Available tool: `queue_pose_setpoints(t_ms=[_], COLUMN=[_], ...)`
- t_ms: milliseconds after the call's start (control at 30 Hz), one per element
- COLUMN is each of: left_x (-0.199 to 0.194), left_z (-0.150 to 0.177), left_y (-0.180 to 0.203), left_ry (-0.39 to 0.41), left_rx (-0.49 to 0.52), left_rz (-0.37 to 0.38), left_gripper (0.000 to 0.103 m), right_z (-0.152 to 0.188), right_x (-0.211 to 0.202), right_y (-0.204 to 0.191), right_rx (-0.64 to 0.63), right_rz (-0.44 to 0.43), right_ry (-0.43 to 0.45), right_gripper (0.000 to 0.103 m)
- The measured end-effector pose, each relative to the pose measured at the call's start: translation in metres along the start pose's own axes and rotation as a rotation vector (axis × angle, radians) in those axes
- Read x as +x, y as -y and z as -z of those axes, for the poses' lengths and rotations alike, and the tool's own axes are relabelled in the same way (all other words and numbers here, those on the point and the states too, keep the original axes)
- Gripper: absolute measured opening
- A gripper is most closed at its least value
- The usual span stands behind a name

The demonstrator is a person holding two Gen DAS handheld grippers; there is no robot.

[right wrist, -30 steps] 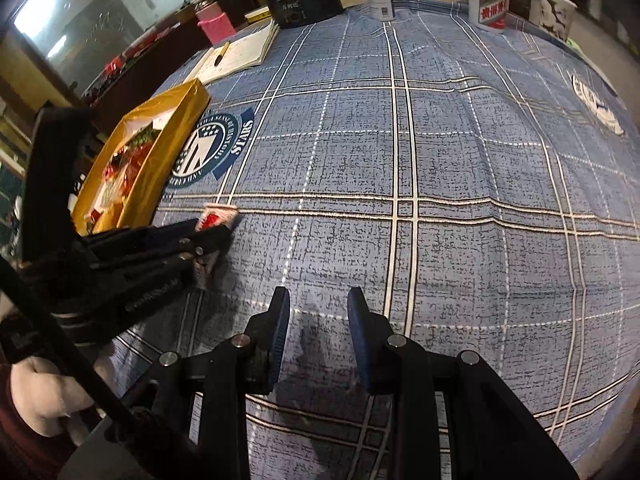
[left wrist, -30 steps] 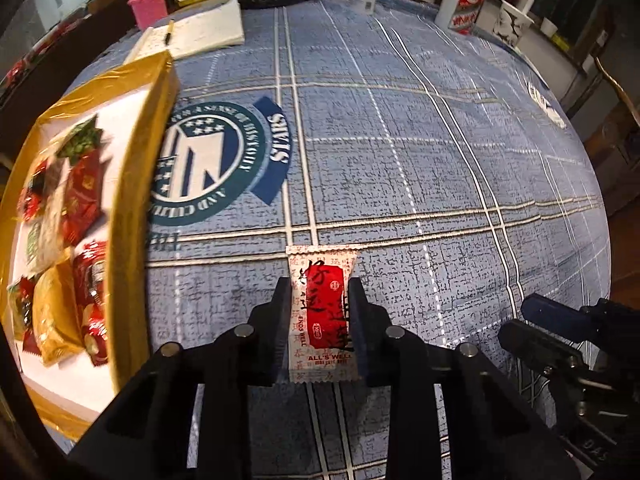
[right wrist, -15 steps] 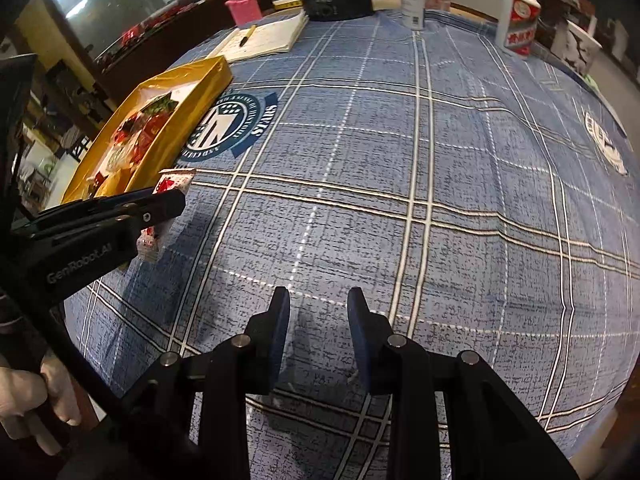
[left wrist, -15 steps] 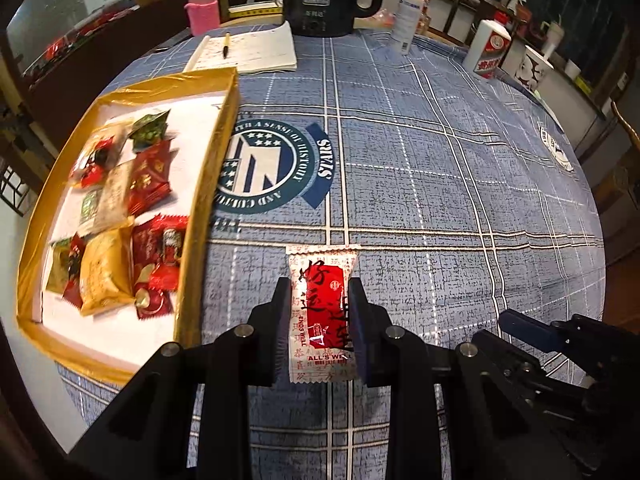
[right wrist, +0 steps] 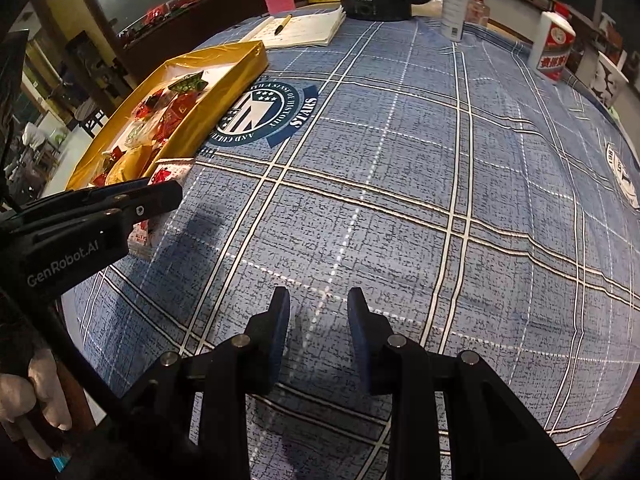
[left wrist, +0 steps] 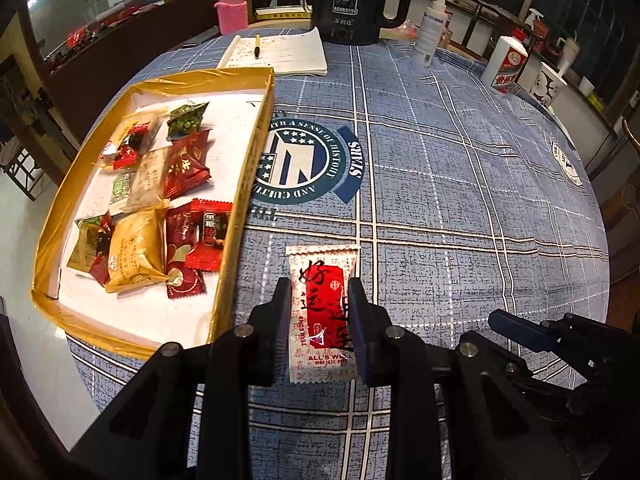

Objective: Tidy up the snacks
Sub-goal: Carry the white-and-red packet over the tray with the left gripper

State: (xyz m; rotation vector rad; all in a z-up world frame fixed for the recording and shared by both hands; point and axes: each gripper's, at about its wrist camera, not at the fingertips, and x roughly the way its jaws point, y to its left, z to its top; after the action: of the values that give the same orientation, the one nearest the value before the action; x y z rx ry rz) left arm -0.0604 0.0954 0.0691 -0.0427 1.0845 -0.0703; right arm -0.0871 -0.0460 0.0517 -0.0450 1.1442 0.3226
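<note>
My left gripper (left wrist: 320, 292) is shut on a white and red snack packet (left wrist: 322, 308) and holds it above the blue plaid tablecloth, just right of the gold tray (left wrist: 244, 184). The tray holds several wrapped snacks (left wrist: 184, 164) in red, gold and green. In the right wrist view the left gripper (right wrist: 160, 196) with the packet (right wrist: 168, 170) is at the left, beside the tray (right wrist: 224, 92). My right gripper (right wrist: 318, 300) is open and empty over bare cloth near the table's front edge; it also shows in the left wrist view (left wrist: 520, 328) at the lower right.
At the far side stand a black kettle (left wrist: 352, 4), an open notebook with a pen (left wrist: 280, 54), a pink bottle (left wrist: 232, 12), a spray bottle (left wrist: 434, 32), a white and red jar (left wrist: 506, 66) and a paper cup (left wrist: 550, 84). A round emblem (left wrist: 304, 164) is printed on the cloth.
The left gripper has risen and drawn back with the packet, bringing the whole tray into view. The right gripper has barely moved and stays open.
</note>
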Motion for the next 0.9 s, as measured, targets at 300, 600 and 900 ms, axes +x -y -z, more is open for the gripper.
queue_pose_setpoints(t_ms=[300,600,900], left_x=[-0.002,-0.009,-0.031], left_z=[-0.001,0.001,-0.001], left_y=[-0.005,-0.018,-0.063], left_ry=[0.005,0.014,0.053], left_rx=[-0.007,-0.023,-0.102], left_rz=[0.0,-0.007,-0.039], left_gripper=[0.03,0.03,0.03], right_z=[-0.002,-0.004,-0.028], right_x=[0.0,0.003,0.006], right_y=[-0.005,-0.016,-0.04], right_rx=[-0.021,-0.041,-0.096], right_rz=[0.005,0.002,0.014], right_ry=[0.004,0.011,0.04], right_gripper=[0.03,0.03,0.03])
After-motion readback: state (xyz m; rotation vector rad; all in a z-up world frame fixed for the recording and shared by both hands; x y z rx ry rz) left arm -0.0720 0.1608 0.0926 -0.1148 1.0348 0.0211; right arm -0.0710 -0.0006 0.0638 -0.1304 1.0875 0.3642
